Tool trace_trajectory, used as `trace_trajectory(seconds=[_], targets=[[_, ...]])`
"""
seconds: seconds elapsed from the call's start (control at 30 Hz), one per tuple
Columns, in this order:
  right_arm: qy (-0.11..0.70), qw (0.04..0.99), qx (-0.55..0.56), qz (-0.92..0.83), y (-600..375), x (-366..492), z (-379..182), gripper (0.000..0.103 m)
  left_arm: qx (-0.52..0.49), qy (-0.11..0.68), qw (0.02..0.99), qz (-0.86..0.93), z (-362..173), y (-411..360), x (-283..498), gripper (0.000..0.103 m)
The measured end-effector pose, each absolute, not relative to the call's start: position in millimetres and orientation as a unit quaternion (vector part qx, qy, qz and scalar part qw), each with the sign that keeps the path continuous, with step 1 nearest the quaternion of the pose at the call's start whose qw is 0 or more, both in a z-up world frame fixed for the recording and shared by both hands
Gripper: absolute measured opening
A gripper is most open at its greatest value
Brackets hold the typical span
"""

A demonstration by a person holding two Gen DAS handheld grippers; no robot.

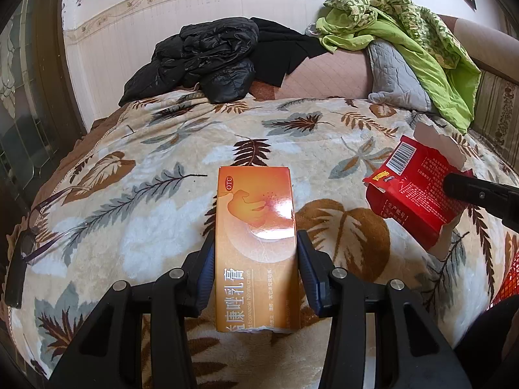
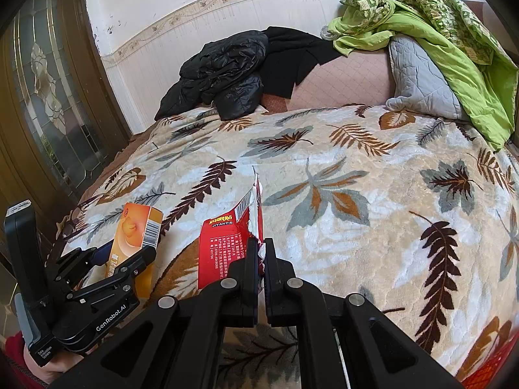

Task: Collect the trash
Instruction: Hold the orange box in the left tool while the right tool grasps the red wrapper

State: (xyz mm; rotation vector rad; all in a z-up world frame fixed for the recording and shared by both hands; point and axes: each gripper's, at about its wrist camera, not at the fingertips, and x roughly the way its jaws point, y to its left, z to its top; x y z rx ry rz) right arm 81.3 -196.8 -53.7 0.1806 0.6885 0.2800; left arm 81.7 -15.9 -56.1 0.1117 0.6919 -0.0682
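Observation:
My left gripper (image 1: 255,243) is shut on an orange ointment box (image 1: 256,227), held lengthwise between the blue pads above the leaf-patterned blanket. The same box (image 2: 136,233) and left gripper (image 2: 129,259) show at lower left in the right wrist view. My right gripper (image 2: 259,243) is shut on the torn edge of a red flattened carton (image 2: 227,246) with a barcode. That red carton (image 1: 418,191) also shows at the right in the left wrist view, pinched by the right gripper's black finger (image 1: 467,188).
A leaf-patterned blanket (image 2: 340,210) covers the bed. A black jacket (image 1: 201,58), a grey pillow (image 1: 395,74) and a green cloth (image 1: 418,35) lie at the far end. Glasses (image 1: 35,230) lie at the left edge. A wooden glass door (image 2: 48,97) stands left. Something red mesh (image 1: 506,278) is at far right.

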Motion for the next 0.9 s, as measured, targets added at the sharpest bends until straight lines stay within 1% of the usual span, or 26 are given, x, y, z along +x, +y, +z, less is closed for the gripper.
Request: trace_trajectory(seconds=[0.5,0.7,0.9], targets=[[0.335,0.928,0.089,0.137,-197.1,81.4,-53.4,0.003,0.055,0.34,0.938,-0.039,-56.8,-17.7,82.8,0.045],[0.33,0.929,0.097,0.134,-199.1,79.5,-49.2,0.003,0.038,0.335,0.939,-0.067,-53.8,-15.9,80.6,0.045],[0.323,0.931,0.11,0.128,-205.2,64.5,-44.8,0.003,0.049,0.335,0.936,-0.099,-54.8,-25.4,78.2,0.045]])
